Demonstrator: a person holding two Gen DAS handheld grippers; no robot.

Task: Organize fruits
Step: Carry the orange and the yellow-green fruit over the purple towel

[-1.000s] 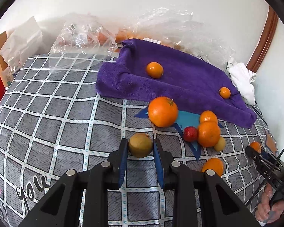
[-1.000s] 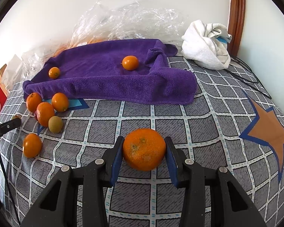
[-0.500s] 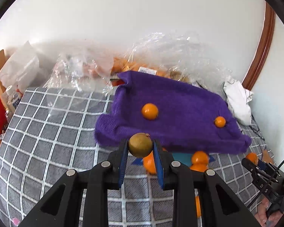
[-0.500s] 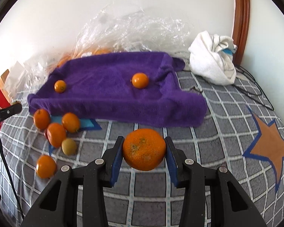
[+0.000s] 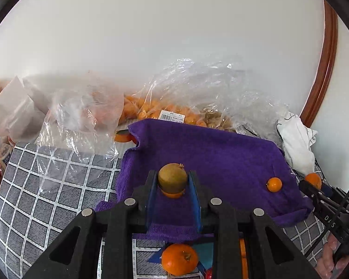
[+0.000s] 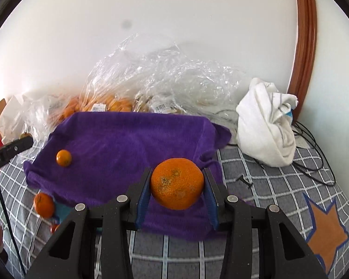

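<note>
Both grippers loaded above the purple towel [image 5: 221,158].

Left gripper [image 5: 172,183] clamps one greenish-brown fruit [image 5: 172,178]; right gripper [image 6: 177,186] clamps one large orange [image 6: 176,183], both frame centre. Two small oranges lie on the towel, one [image 5: 274,184] mid-right, the other probably half hidden. Versus 0.5 s ago, both fruits are over the towel.

Both the left gripper [image 5: 172,182] and right gripper [image 6: 177,184] are raised, fingers clamped on something round.
</note>
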